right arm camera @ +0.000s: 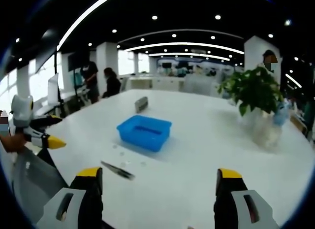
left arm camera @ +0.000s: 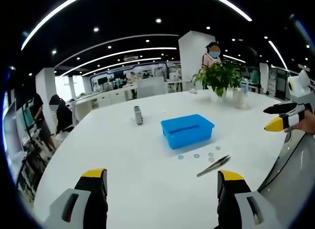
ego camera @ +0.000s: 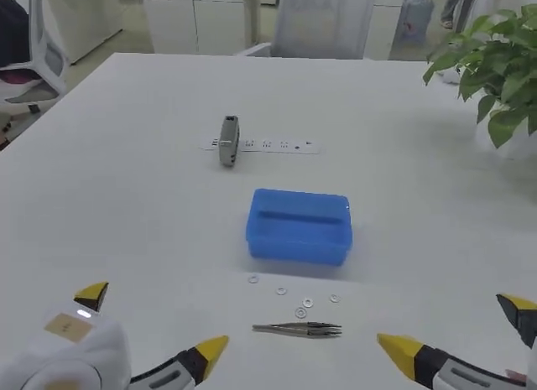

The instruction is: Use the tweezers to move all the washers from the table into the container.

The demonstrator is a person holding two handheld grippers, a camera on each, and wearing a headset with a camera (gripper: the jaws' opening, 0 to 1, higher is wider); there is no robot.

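Metal tweezers (ego camera: 299, 328) lie flat on the white table near its front edge. Just beyond them several small washers (ego camera: 294, 298) are scattered, between the tweezers and an open blue container (ego camera: 299, 226). In the left gripper view the tweezers (left arm camera: 213, 166), the washers (left arm camera: 197, 155) and the container (left arm camera: 187, 130) sit ahead and to the right. My left gripper (ego camera: 151, 323) is open at the bottom left, holding nothing. My right gripper (ego camera: 457, 327) is open at the bottom right, right of the tweezers. The right gripper view shows the tweezers (right arm camera: 117, 171) ahead and to the left, before the container (right arm camera: 144, 131).
A white power strip (ego camera: 264, 144) with a grey adapter (ego camera: 229, 140) lies beyond the container. A potted plant (ego camera: 497, 67) stands at the table's far right. A chair (ego camera: 33, 46) is at the far left. People stand in the background of both gripper views.
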